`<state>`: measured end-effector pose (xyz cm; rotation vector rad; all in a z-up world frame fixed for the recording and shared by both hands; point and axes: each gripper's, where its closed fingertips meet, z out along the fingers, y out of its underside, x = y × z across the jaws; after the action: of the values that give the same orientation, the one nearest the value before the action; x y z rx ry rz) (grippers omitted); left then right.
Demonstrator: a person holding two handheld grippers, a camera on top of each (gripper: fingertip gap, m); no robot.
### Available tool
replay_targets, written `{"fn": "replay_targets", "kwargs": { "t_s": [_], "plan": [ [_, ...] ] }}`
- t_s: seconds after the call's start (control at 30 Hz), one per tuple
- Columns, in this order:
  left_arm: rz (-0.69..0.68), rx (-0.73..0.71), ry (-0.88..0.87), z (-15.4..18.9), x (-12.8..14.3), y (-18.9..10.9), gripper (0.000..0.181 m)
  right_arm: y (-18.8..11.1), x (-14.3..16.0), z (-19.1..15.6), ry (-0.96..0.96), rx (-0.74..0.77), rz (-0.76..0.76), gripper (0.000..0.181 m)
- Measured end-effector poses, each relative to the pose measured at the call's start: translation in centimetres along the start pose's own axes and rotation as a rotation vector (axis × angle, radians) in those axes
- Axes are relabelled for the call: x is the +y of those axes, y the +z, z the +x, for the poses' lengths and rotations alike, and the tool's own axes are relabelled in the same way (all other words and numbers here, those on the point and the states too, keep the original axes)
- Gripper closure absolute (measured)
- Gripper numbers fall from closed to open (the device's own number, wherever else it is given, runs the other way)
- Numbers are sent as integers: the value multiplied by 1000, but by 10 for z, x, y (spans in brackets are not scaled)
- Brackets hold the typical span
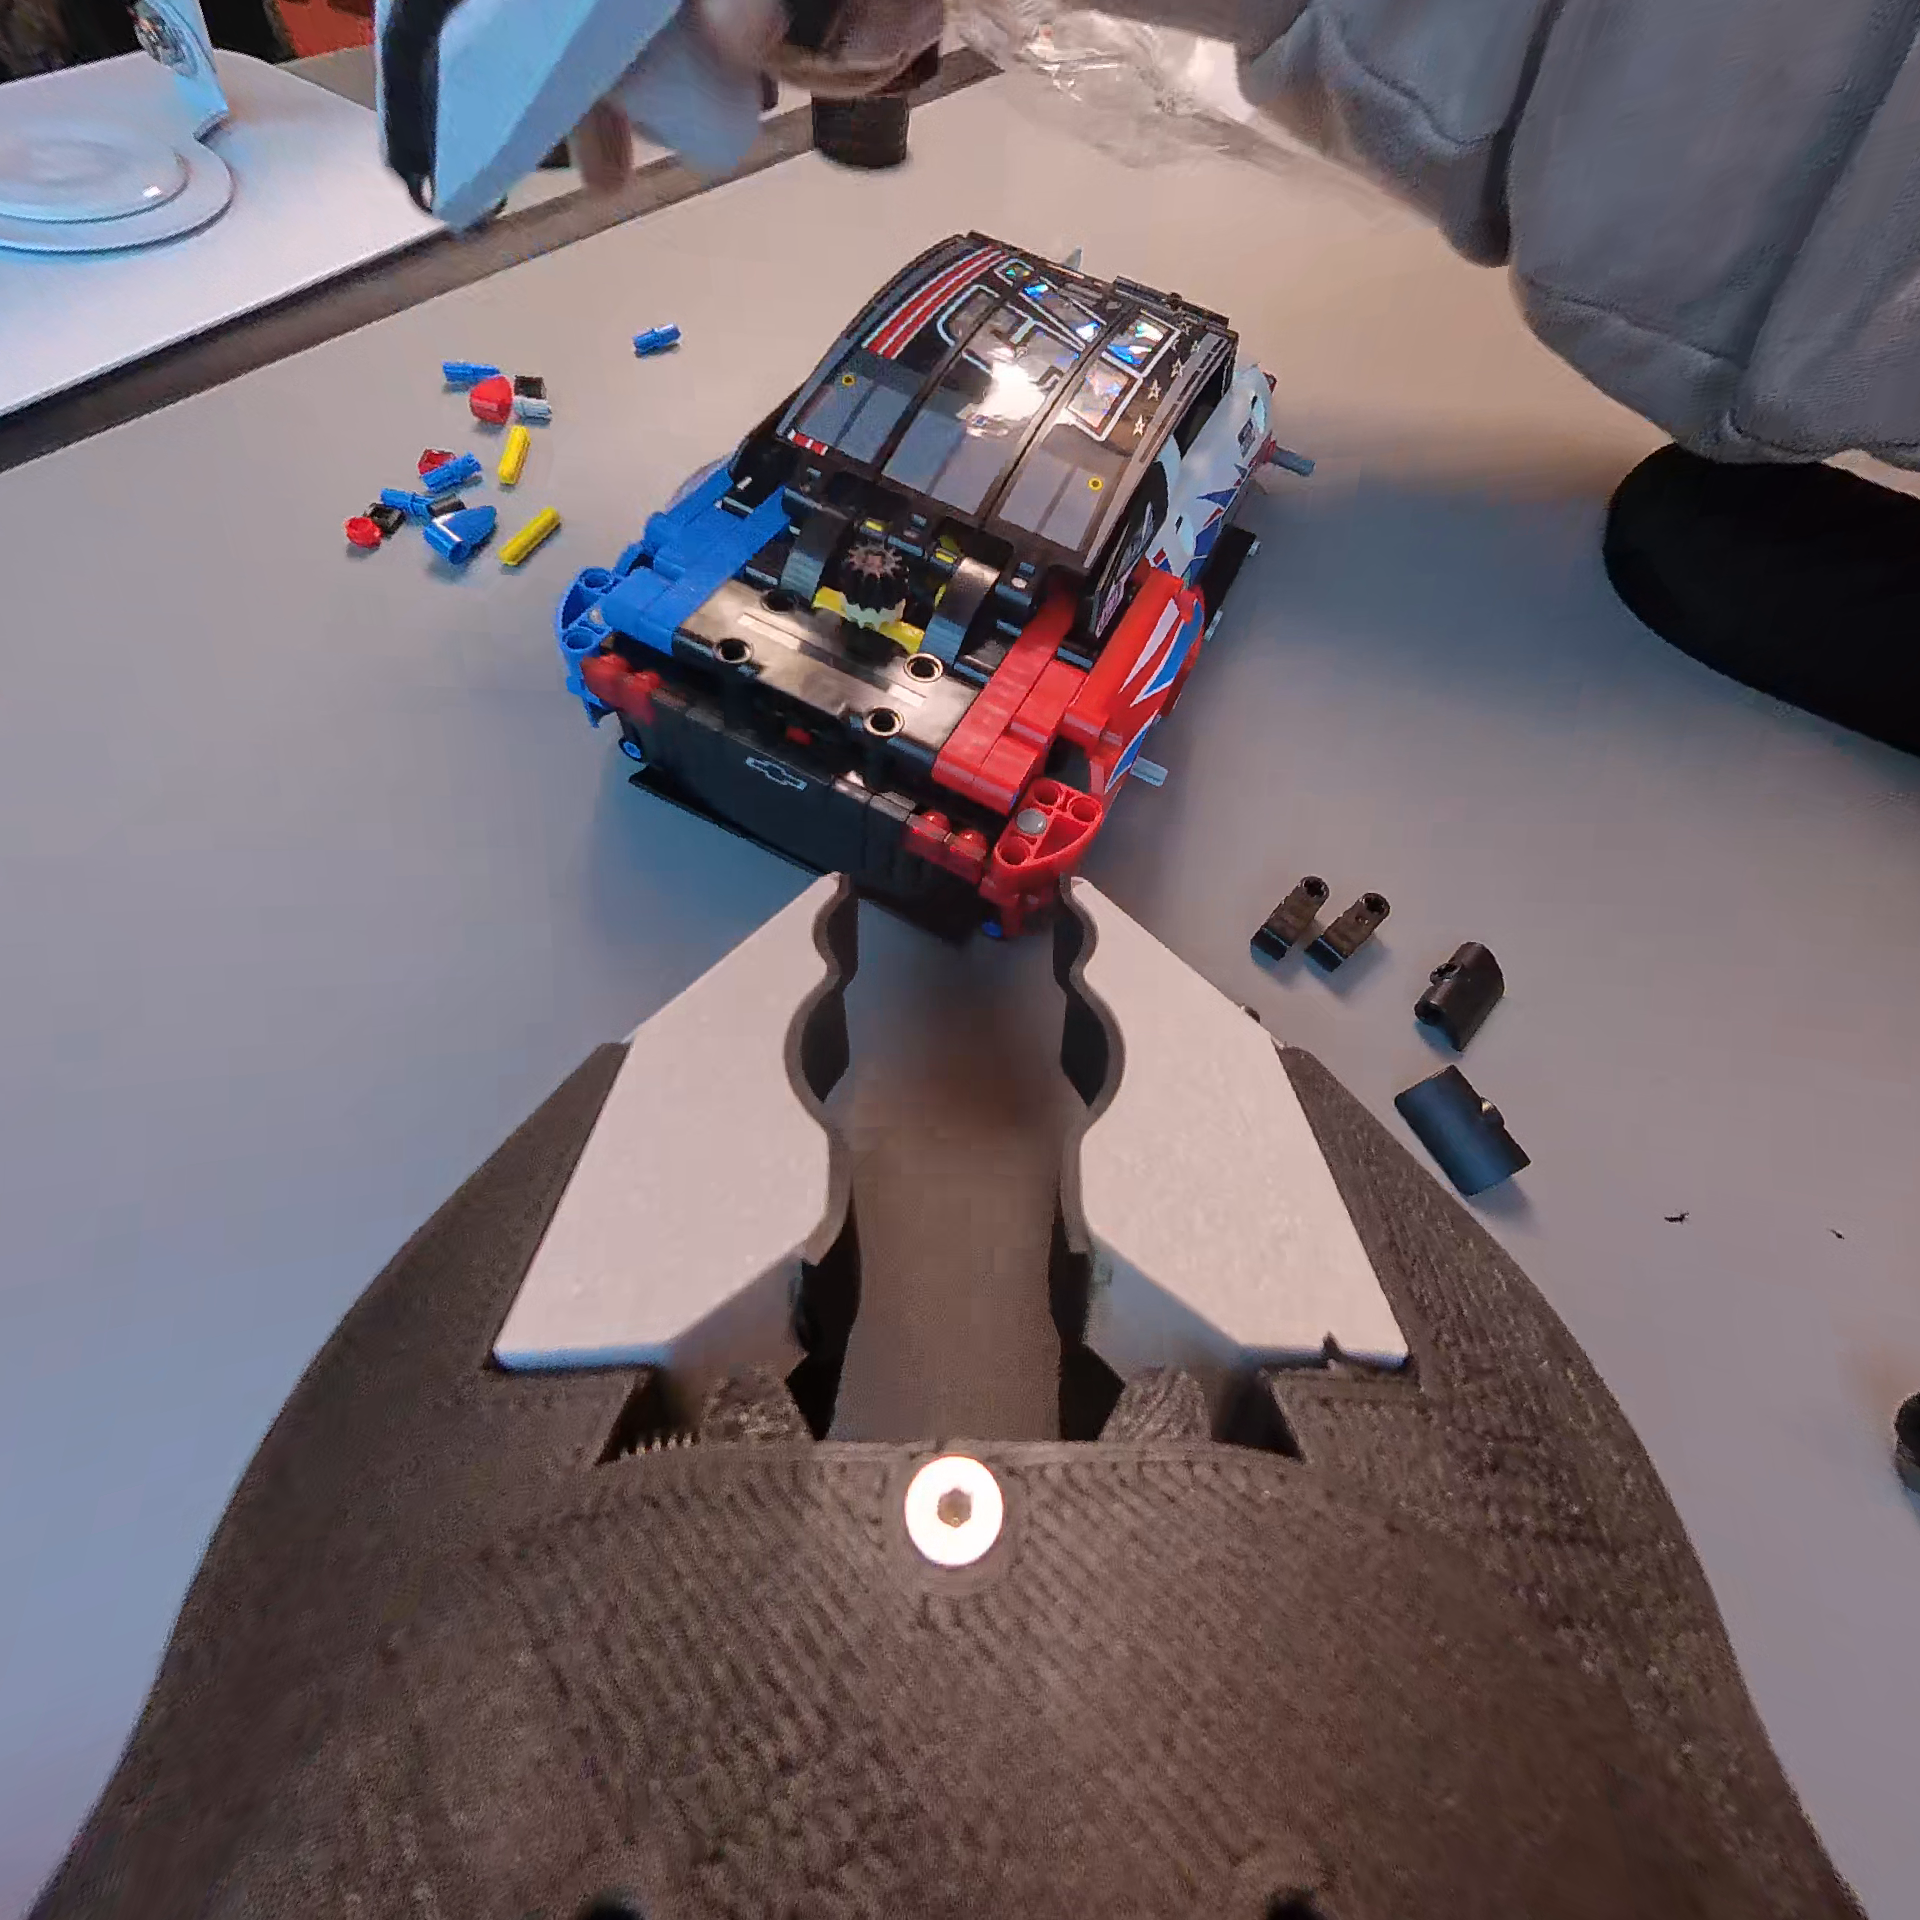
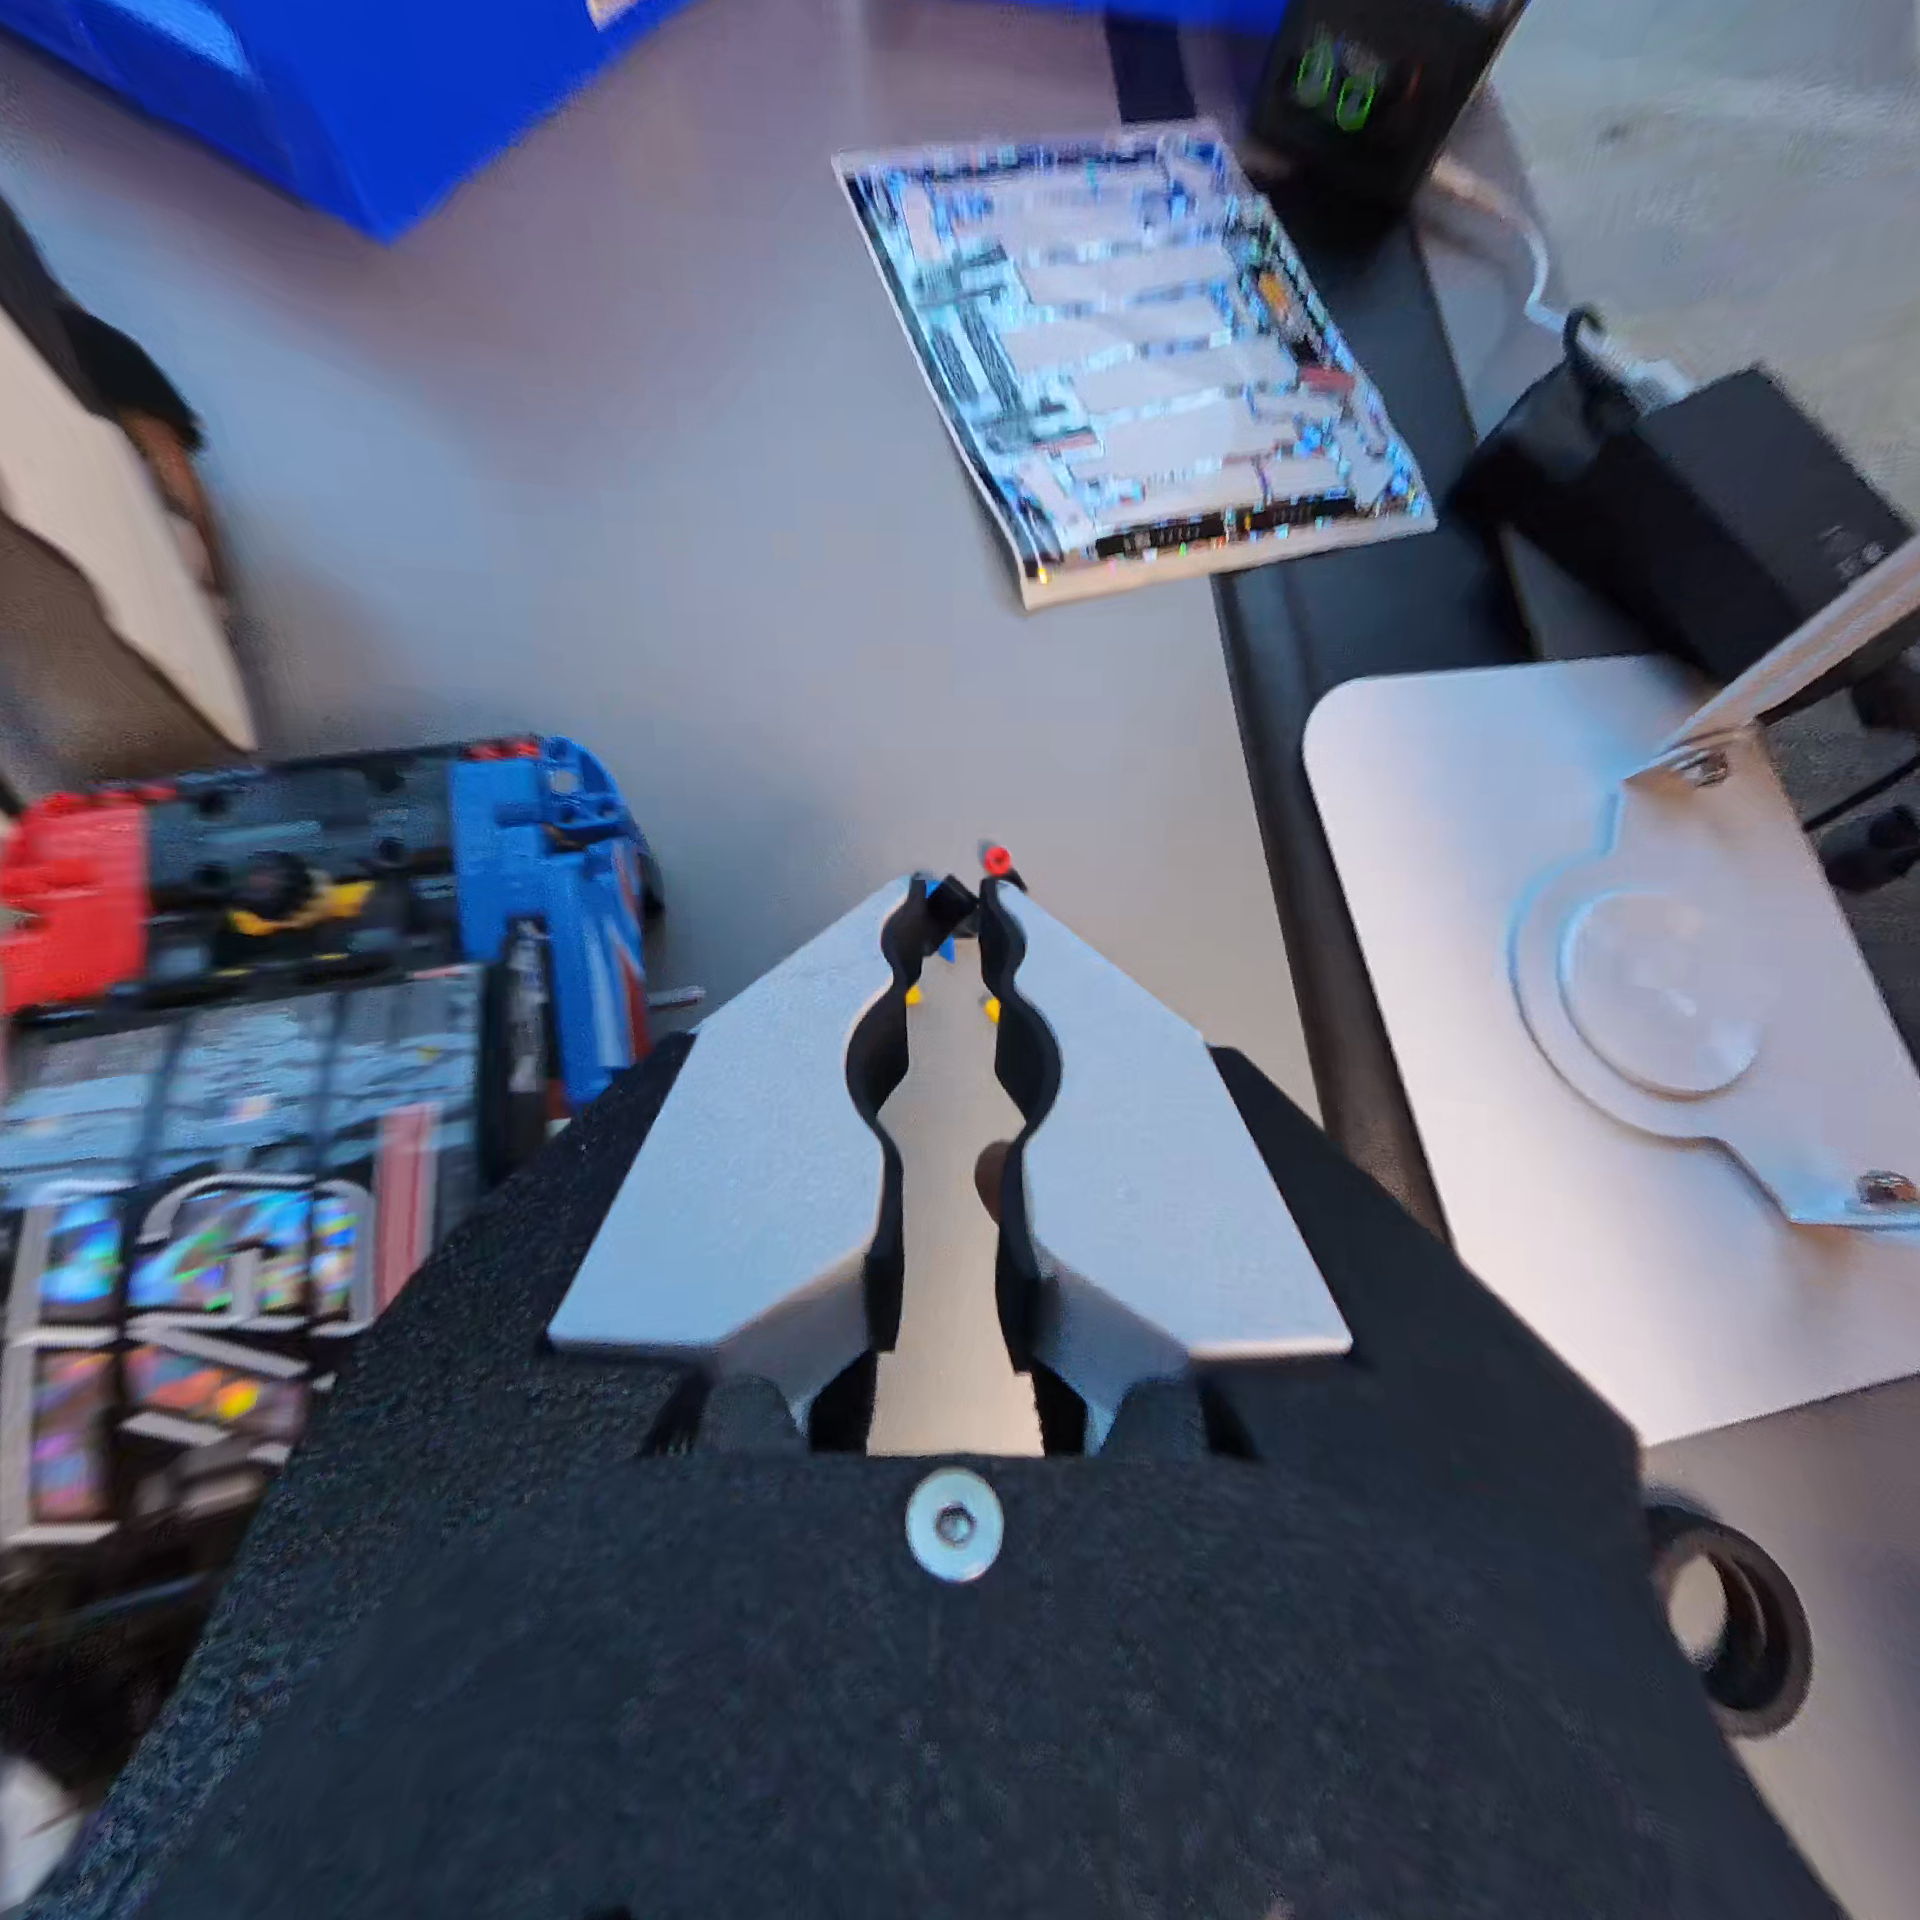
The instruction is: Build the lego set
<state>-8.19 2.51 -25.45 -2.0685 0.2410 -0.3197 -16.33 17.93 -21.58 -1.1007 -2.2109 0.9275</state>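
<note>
On the grey table (image 1: 260, 831), a part-built lego car (image 1: 935, 582) sits between two tools.

Just ahead of the left tool (image 1: 954, 896), whose jaws are spread with nothing between them, stands the car's rear end, blue on one side and red on the other. Loose small pieces (image 1: 457, 468) in blue, red and yellow lie beyond the car's blue side; four black connectors (image 1: 1392, 997) lie near its red corner. Seen from the blurred right wrist view, the right tool (image 2: 951, 902) pinches a small black piece (image 2: 951, 912) at its tips, beside the car. A sticker sheet (image 2: 1132, 353) lies farther off.
</note>
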Motion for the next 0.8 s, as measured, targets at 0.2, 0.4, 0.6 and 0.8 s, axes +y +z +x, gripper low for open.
{"fn": "replay_targets", "kwargs": {
  "t_s": [0.2, 0.4, 0.6, 0.8],
  "plan": [
    [4, -5, 14, 0, 1, -3, 145, -75, 4, -123, -65, -195, -11, 174],
    [14, -37, 61, 1, -1, -4, 144, -67, 74, -204, -76, -177, -197, 173],
    [41, -92, 116, -1, -6, -12, 143, -54, 94, -213, -51, -134, -225, 159],
    [59, -109, 80, -11, -5, -18, 143, -84, 3, -152, -33, -56, 56, 168]
  ]
}}
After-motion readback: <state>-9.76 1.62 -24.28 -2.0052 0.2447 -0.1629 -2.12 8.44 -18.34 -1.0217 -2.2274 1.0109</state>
